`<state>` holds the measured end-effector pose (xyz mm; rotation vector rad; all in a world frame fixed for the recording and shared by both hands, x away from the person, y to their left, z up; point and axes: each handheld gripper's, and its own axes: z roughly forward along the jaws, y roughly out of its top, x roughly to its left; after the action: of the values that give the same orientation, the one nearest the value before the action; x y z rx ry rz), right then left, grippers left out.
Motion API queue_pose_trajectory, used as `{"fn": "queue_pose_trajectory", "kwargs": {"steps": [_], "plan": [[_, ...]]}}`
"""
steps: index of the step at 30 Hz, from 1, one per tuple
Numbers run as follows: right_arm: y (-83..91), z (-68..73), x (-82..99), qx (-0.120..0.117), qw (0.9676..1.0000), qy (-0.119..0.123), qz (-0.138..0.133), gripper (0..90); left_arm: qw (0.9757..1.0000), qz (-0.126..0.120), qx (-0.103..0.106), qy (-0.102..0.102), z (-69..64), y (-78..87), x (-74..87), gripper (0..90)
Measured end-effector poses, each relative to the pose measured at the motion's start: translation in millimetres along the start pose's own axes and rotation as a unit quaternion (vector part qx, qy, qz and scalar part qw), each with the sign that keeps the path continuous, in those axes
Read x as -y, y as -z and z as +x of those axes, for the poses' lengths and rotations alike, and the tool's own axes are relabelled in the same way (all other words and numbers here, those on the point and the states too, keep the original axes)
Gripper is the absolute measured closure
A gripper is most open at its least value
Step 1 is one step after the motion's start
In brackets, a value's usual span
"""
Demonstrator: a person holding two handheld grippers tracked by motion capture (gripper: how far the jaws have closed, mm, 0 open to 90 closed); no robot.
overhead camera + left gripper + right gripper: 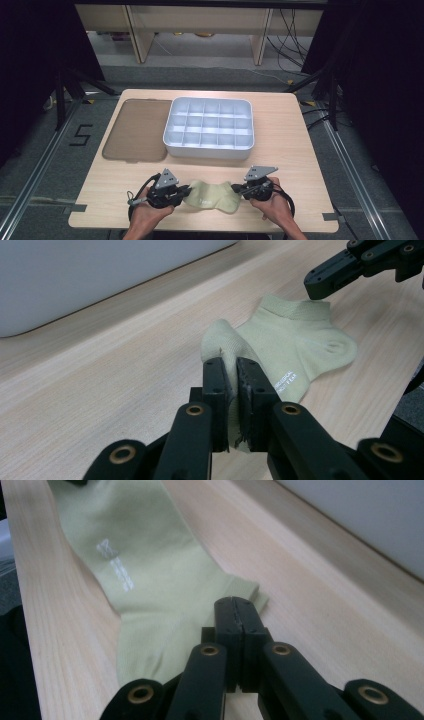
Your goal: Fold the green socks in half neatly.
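Observation:
A pale green ankle sock (212, 196) lies flat near the table's front edge, between my two grippers. My left gripper (187, 191) is shut on a pinched-up fold at the sock's toe end; in the left gripper view the fabric (290, 340) shows squeezed between the jaws of that gripper (229, 365). My right gripper (236, 189) sits at the cuff end. In the right gripper view its jaws (239, 602) are pressed together just over the cuff of the sock (145, 565), and I see no fabric between them. The left gripper view also catches the right gripper (317, 287) at the cuff's edge.
A white tray (210, 150) divided into several compartments stands mid-table behind the sock; its wall (75, 280) (370, 515) rises close beyond both grippers. A brown translucent lid (136, 130) lies flat to the tray's left. Bare wood (290, 150) lies right of the tray.

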<state>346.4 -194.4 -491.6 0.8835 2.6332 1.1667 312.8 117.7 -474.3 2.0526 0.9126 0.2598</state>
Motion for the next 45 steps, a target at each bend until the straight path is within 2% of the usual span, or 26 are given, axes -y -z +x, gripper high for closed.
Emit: {"fn": "queue_pose_trajectory", "kwargs": {"steps": [2,3,5,6,7,10,11,15,16,17,20,22,23,28,29,30,31,33,35,36,37,39,40,42,45], "plan": [[-0.1,-0.7,1.5,0.001,1.0,0.001,-0.001,90.0,1.0,-0.003,-0.001,0.006,-0.3,-0.4,-0.4,83.0],[-1.2,-2.7,5.5,0.005,0.9999,0.002,0.011,90.0,1.0,-0.001,0.006,0.005,-1.2,-0.1,-2.0,83.0],[-2.2,-3.2,6.8,0.005,0.9999,0.0,0.012,90.0,0.9999,-0.006,0.007,0.006,-2.6,-1.3,-3.1,82.9],[-7.2,-4.8,9.8,0.009,0.9998,0.0,0.015,90.0,0.9998,-0.01,0.01,0.016,-4.6,-2.4,-3.9,82.9],[-7.8,-6.6,10.2,0.007,0.9997,0.0,0.023,90.0,0.9999,-0.008,0.013,0.005,-5.1,-2.2,-5.6,82.9],[-8.7,-8.7,10.0,0.001,0.9997,-0.002,0.023,90.0,0.9995,-0.02,0.021,0.016,-12.5,-6.3,-10.7,82.9],[-8.9,-8.6,9.9,0.001,0.9997,-0.004,0.023,90.0,0.9995,-0.014,0.026,0.007,-13.1,-7.2,-13.1,82.9],[-9.2,-9.6,10.3,-0.002,0.9997,-0.005,0.023,90.0,0.9991,-0.02,0.038,0.003,-21.6,-18.4,-23.0,82.8],[-9.2,-9.7,10.3,-0.003,0.9997,-0.005,0.022,90.0,0.9991,-0.014,0.039,-0.003,-23.0,-20.9,-25.5,82.8],[-9.1,-9.8,10.4,-0.003,0.9997,-0.007,0.023,90.0,0.999,-0.018,0.04,0.004,-26.2,-25.3,-27.3,82.8],[-8.9,-10.3,10.4,-0.008,0.9996,-0.013,0.022,90.0,0.9988,-0.008,0.048,-0.009,-29.5,-35.1,-32.7,82.8],[-9.2,-11.3,10.6,-0.01,0.9997,-0.008,0.021,90.0,0.9987,-0.009,0.051,-0.006,-33.9,-43.7,-34.0,82.8],[-9.0,-10.6,10.6,-0.014,0.9995,-0.018,0.024,90.0,0.9986,0.002,0.051,-0.015,-33.9,-45.2,-34.4,82.8],[-9.1,-10.6,10.8,-0.014,0.9995,-0.018,0.022,90.0,0.9983,0.01,0.057,-0.009,-38.9,-57.0,-31.5,82.5],[-9.4,-12.6,10.6,-0.013,0.9997,-0.006,0.021,90.0,0.9978,0.021,0.059,-0.02,-38.6,-60.5,-31.1,82.5],[-9.4,-12.6,10.6,-0.013,0.9997,-0.006,0.021,90.0,0.9978,0.021,0.059,-0.02,-38.6,-60.5,-31.1,82.5],[-9.4,-12.4,10.7,-0.013,0.9997,-0.007,0.019,90.0,0.9979,0.02,0.06,-0.012,-40.4,-64.0,-30.4,82.5],[-9.3,-12.8,10.7,-0.016,0.9996,-0.009,0.022,90.0,0.9976,0.028,0.061,-0.013,-42.5,-69.6,-29.4,82.5],[-10.2,-13.5,11.0,-0.014,0.9997,-0.004,0.018,90.0,0.9974,0.032,0.062,-0.019,-42.2,-70.9,-29.3,82.4],[-9.7,-13.3,10.6,-0.018,0.9996,-0.004,0.02,90.0,0.9978,0.026,0.06,-0.008,-44.1,-74.1,-28.3,82.4],[-10.0,-12.7,10.9,-0.013,0.9997,-0.004,0.018,90.0,0.9972,0.037,0.062,-0.021,-42.7,-74.7,-28.2,82.2],[-10.3,-12.8,11.1,-0.014,0.9998,-0.003,0.017,90.0,0.9973,0.037,0.061,-0.016,-44.3,-77.5,-27.5,82.2],[-10.6,-13.0,11.2,-0.016,0.9997,-0.004,0.017,90.0,0.9977,0.036,0.054,-0.02,-45.4,-78.4,-27.6,82.1],[-10.6,-12.8,11.2,-0.015,0.9997,-0.005,0.017,90.0,0.9971,0.04,0.058,-0.03,-44.8,-78.5,-28.2,82.0],[-10.8,-13.1,11.3,-0.014,0.9997,-0.005,0.017,89.8,0.9974,0.037,0.055,-0.028,-44.9,-78.2,-28.6,81.7]]}}
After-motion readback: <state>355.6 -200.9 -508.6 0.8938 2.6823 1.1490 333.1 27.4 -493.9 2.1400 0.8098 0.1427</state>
